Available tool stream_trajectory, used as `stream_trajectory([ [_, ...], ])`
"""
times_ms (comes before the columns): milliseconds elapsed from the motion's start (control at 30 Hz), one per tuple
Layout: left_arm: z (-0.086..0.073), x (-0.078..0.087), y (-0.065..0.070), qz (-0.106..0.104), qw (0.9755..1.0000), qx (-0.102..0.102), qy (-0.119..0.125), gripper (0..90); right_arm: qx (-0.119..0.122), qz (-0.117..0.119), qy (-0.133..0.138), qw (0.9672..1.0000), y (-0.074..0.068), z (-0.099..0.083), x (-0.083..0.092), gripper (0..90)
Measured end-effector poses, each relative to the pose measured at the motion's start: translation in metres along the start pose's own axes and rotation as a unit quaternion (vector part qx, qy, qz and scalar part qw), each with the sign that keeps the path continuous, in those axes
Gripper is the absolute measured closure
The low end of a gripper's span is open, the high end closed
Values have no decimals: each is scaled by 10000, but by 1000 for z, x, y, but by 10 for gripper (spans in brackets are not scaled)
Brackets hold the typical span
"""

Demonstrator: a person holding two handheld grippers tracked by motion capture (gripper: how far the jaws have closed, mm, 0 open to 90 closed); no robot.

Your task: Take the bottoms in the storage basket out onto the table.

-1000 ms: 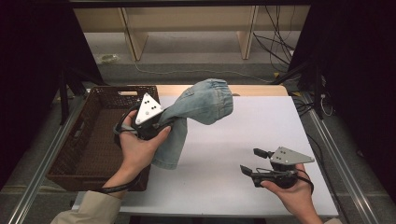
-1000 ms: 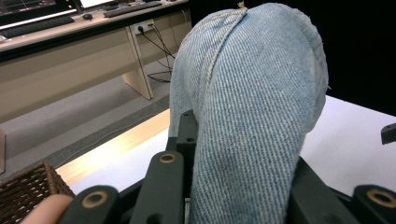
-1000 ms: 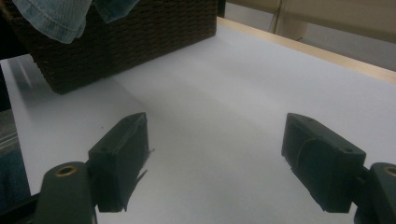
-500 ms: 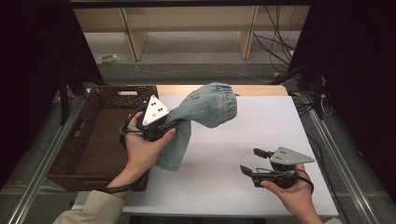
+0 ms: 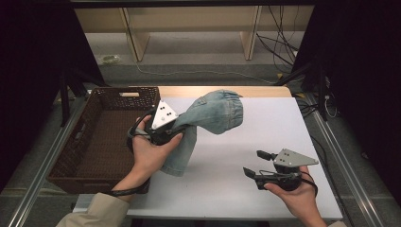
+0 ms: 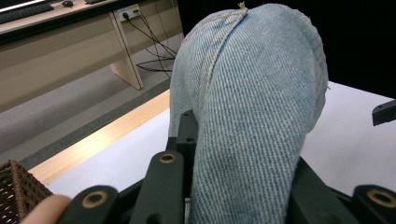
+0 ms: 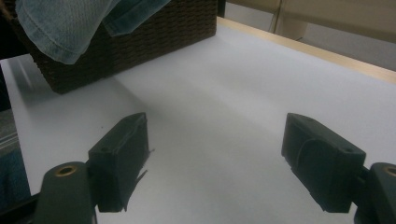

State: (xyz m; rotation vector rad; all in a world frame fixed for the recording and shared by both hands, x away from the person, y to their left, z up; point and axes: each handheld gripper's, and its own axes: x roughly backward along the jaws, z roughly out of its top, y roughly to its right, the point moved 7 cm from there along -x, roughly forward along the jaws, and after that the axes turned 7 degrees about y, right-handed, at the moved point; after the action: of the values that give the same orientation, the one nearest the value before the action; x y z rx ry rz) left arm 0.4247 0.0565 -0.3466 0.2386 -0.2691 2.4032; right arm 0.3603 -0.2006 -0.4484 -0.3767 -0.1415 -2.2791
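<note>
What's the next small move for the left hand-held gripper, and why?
Probably carry the denim garment left over the wicker basket. The left hand-held gripper is shut on it, lifted beside the basket's right wall; the right hand-held gripper rests open, apart.

Open white table (image 5: 236,175) between the two hands, bare and passable. Blocked at the left edge by a brown wicker basket (image 5: 101,137), with hanging denim jeans (image 5: 213,113) draped across the way beside it.
</note>
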Motion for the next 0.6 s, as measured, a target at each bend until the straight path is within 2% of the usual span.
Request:
stream_trajectory([
  [600, -7, -9, 9, -119, 9998, -41, -142, 740, -14, 3, -3, 10000, 0, 0, 0, 241],
])
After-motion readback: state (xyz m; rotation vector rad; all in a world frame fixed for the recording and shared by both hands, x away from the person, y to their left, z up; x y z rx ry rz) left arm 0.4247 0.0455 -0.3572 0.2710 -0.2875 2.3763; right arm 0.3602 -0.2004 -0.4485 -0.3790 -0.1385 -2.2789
